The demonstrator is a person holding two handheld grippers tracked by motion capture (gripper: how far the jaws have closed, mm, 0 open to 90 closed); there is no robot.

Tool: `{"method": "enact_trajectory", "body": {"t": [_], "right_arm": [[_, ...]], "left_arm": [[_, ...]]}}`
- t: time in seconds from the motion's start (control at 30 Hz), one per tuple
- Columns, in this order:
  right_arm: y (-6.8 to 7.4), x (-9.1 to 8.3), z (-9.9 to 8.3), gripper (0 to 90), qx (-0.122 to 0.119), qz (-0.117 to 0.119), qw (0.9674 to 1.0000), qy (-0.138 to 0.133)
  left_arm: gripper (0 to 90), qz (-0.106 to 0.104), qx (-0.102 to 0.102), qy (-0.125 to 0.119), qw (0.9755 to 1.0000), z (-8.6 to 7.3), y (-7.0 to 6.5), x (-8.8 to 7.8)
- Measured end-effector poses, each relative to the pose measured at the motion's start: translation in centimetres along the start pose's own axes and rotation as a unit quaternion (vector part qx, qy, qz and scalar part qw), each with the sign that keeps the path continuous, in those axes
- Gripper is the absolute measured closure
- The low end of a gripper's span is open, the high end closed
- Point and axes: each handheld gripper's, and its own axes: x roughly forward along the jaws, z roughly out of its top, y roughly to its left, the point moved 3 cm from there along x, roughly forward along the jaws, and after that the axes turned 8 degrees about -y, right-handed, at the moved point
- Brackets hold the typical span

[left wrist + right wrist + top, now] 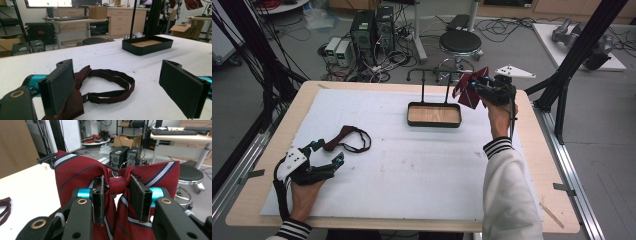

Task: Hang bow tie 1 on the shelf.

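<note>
Striped bow tie (75, 172), soft cloth, light, limp.
Right claw (120, 197) clamped on its centre knot, best hold; tray (434, 114) just beside, below. Left claw (120, 85) open, dark strapped bow tie (100, 85) between its jaws.

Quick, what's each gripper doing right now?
Left gripper: open, holding nothing, beside the dark bow tie.
Right gripper: closed on the striped red bow tie.

No text, label, brand, number or sign is sharp enough to read anywhere here.
</note>
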Motion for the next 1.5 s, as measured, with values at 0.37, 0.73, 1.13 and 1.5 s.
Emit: {"method": "enact_trajectory", "body": {"t": [0.37,0.73,1.13,1.5], "right_arm": [[-0.9,0.6,-0.2,66.2,0.016,-0.009,0.9998,-0.005],[-2.5,0.9,-1.0,66.1,0.031,-0.020,0.9992,-0.011],[-3.6,1.0,-2.0,65.9,0.043,-0.037,0.9984,0.009],[-4.5,1.1,-3.1,65.8,0.064,-0.053,0.9960,0.032]], "left_arm": [[13.4,0.000,0.000,0.001,1.0000,0.0,0.0,0.0],[13.4,-0.001,0.001,0.001,1.0000,0.0,0.0,0.0],[13.4,-0.001,0.002,0.003,1.0000,0.0,0.0,0.0],[13.3,-0.002,0.003,0.003,1.0000,0.0,-0.1,0.0]]}}
